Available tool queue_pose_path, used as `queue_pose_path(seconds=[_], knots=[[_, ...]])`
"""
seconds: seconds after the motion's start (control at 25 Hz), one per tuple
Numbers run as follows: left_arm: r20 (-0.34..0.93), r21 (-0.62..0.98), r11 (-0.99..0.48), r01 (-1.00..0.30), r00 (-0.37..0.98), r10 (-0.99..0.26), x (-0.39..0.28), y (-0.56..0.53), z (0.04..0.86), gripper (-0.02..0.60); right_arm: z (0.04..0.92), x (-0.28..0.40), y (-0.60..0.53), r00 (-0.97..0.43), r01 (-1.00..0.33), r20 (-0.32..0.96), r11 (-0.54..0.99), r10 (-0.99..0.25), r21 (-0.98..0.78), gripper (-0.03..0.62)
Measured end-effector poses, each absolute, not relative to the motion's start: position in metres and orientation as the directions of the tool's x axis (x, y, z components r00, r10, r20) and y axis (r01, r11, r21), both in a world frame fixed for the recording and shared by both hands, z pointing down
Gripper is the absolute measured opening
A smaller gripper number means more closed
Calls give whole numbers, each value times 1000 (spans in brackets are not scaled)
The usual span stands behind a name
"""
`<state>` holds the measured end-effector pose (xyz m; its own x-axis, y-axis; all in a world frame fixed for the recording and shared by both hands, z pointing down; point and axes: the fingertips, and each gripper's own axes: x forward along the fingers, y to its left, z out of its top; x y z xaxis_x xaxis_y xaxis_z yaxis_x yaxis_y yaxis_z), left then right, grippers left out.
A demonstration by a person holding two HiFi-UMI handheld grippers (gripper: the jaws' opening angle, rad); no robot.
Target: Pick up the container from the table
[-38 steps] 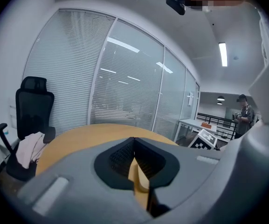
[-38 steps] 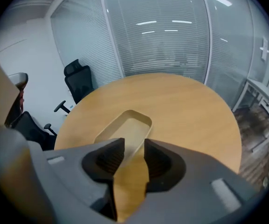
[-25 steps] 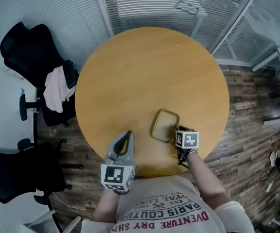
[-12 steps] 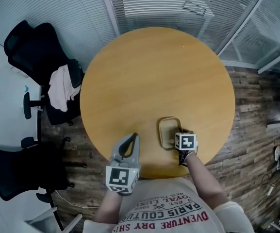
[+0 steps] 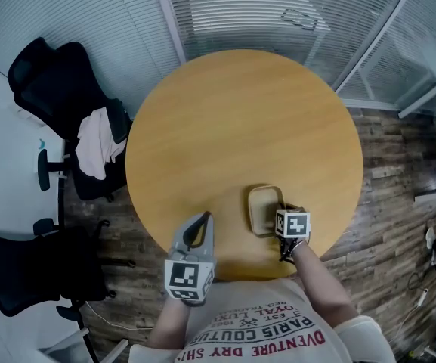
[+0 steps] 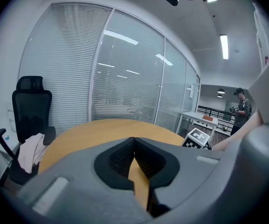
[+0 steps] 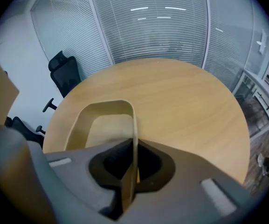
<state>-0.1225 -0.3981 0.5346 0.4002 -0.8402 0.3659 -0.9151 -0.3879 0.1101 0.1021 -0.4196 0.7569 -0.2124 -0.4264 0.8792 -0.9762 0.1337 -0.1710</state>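
Now right gripper [image 7: 134, 147] jaws pinching container [image 7: 101, 125] wall; left gripper [image 6: 134, 140] closed

Container [image 5: 263, 207] on table [image 5: 240, 127], near edge

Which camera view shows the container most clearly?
The right gripper view: the container is near and large, its wall clamped by the right gripper. The head view shows it small, partly behind that gripper. The left gripper view does not show it.

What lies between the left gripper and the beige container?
In the head view, only bare round wooden tabletop lies between the left gripper and the shallow beige rectangular container.
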Motion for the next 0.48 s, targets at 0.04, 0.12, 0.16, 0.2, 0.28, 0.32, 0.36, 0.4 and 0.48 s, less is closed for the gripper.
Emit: queue_pose_path(seconds=[0.04,0.12,0.16,0.2,0.28,0.32,0.36,0.4,0.48], knots=[[364,111,-385,-916,398,-842,-122,-398,533,6,750,102,-421,-216,-975,873,135,-438,-173,5],[360,110,-378,-919,391,-847,-123,-398,530,6,732,101,-425,-225,-974,856,137,-466,-182,5],[357,108,-374,-921,387,-850,-124,-398,528,6,720,99,-428,-234,-972,843,143,-484,-188,5],[353,107,-370,-923,383,-854,-125,-398,525,6,708,96,-431,-247,-969,827,154,-505,-195,5],[344,104,-363,-926,376,-860,-126,-397,519,6,679,89,-436,-274,-961,787,184,-553,-205,5],[340,103,-358,-928,372,-864,-127,-396,516,6,664,87,-439,-286,-958,765,198,-578,-209,5],[337,103,-353,-930,367,-867,-127,-396,513,6,648,85,-441,-298,-954,741,211,-602,-212,5],[333,103,-348,-932,362,-871,-128,-395,509,6,632,83,-443,-308,-951,716,224,-626,-213,5],[325,101,-338,-936,352,-878,-131,-393,501,6,601,79,-445,-319,-947,663,247,-677,-203,5]])
